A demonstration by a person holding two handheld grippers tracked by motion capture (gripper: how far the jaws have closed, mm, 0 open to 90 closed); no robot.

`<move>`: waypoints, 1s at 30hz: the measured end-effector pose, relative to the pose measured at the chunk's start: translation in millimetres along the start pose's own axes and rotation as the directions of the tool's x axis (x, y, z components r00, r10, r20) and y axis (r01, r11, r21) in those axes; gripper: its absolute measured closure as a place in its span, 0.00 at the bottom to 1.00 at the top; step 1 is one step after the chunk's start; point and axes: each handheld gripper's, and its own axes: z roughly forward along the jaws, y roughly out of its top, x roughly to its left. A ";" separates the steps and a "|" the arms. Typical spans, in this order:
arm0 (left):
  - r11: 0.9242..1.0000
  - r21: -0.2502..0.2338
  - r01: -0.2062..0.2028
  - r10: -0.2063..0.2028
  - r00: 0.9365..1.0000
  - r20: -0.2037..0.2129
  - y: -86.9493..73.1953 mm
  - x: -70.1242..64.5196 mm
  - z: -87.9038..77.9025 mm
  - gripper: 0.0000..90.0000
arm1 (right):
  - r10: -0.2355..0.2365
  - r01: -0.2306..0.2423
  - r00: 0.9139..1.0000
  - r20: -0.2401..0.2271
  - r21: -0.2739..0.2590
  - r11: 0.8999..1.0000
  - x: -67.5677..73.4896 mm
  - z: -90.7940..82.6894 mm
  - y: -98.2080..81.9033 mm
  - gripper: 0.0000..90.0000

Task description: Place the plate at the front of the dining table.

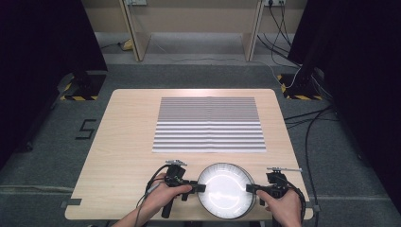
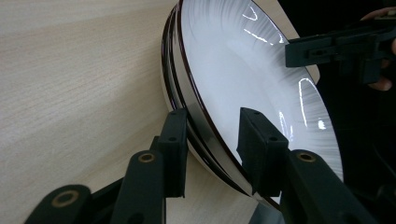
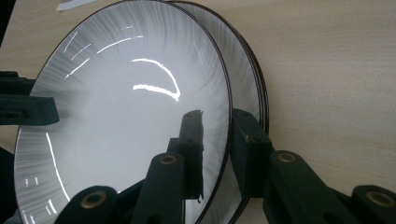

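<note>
A stack of white plates with dark rims (image 1: 226,189) lies at the table's near edge, between the two hand-held grippers. My left gripper (image 1: 201,187) reaches in from the stack's left side. Its jaws (image 2: 212,135) straddle the rims of the plates (image 2: 243,70), one jaw under the stack and one over the white inside, with a gap showing. My right gripper (image 1: 250,188) comes in from the right. Its jaws (image 3: 219,135) stand on either side of the top plate's rim (image 3: 140,93), open, with the lower plates (image 3: 254,79) behind the outer jaw.
A grey-and-white striped mat (image 1: 209,124) lies flat across the far middle of the wooden table (image 1: 127,142). Black stands and cables sit on the grey floor to the left and right. The stack sits close to the table's front edge.
</note>
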 end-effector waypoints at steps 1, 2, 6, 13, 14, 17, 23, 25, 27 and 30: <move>1.000 0.002 -0.008 0.008 1.000 -0.007 0.7 -0.5 -0.1 0.70 | 0.000 0.000 1.000 0.000 0.000 1.000 0.0 0.0 0.0 0.83; 1.000 0.003 -0.012 0.012 1.000 -0.014 2.0 -1.1 -0.5 0.71 | 0.013 -0.013 1.000 -0.005 0.009 1.000 0.3 -0.6 0.0 0.82; 1.000 0.000 0.003 -0.003 1.000 -0.022 2.6 -1.5 -0.5 0.73 | 0.057 -0.056 0.998 -0.011 0.032 0.998 1.1 -2.9 -1.2 0.82; 1.000 0.008 -0.010 0.010 0.999 -0.041 4.7 -3.3 0.8 0.74 | 0.109 -0.108 0.993 -0.038 0.035 0.994 -3.6 -3.5 -0.9 0.85; 1.000 0.006 -0.018 0.018 0.999 -0.047 5.2 -3.3 1.1 0.74 | 0.123 -0.121 0.991 -0.050 0.035 0.992 -5.7 -3.5 -0.5 0.85; 0.999 -0.003 -0.040 0.040 0.997 -0.063 6.9 -3.7 2.7 0.76 | 0.141 -0.141 0.987 -0.082 0.004 0.990 -10.5 -1.9 0.4 0.85; 1.000 -0.003 -0.031 0.031 0.998 -0.045 10.6 0.3 2.9 0.77 | 0.136 -0.142 0.986 -0.102 -0.056 0.988 -13.1 5.3 7.6 0.84; 1.000 -0.011 -0.028 0.027 0.999 -0.034 11.8 2.3 2.6 0.78 | 0.125 -0.132 0.986 -0.110 -0.062 0.989 -13.0 6.7 9.8 0.84; 0.998 -0.031 -0.059 0.058 0.998 -0.036 12.2 2.2 2.6 0.79 | 0.117 -0.125 0.986 -0.120 -0.064 0.990 -12.3 7.7 10.6 0.83; 0.994 -0.050 -0.093 0.091 0.995 -0.034 11.9 2.2 2.7 0.80 | 0.079 -0.090 0.986 -0.147 -0.065 0.994 -13.1 11.2 7.9 0.82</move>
